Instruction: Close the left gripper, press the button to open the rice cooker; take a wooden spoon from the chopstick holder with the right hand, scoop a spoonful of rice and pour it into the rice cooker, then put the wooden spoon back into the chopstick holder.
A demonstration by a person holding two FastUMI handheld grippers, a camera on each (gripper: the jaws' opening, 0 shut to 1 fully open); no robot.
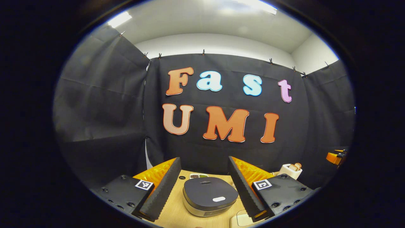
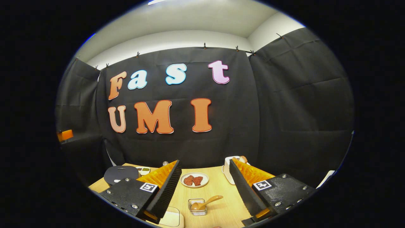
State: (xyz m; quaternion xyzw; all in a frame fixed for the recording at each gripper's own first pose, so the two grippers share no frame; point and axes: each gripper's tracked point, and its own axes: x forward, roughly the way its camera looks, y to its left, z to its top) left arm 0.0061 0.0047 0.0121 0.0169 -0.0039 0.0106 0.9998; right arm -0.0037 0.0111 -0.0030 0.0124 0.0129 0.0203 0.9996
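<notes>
Pale wooden counter (image 2: 218,210): dark-lidded round rice cooker (image 1: 209,195), lid down, is framed between the wide-spread left tool (image 1: 204,188); right tool (image 2: 205,186), likewise spread and empty, is held above a small clear dish holding a wooden spoon (image 2: 205,203); white chopstick holder (image 2: 228,166) is seen beyond.

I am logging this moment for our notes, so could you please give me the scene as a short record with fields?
rice cooker: lid down, on the wooden table, seen between the left gripper's fingers
left gripper: open, above the table
right gripper: open, holding nothing
chopstick holder: white, toward the back of the table, wooden handles sticking out
small clear container: a wooden spoon resting in it, ahead of the right gripper
plate: white, holding reddish food
</notes>
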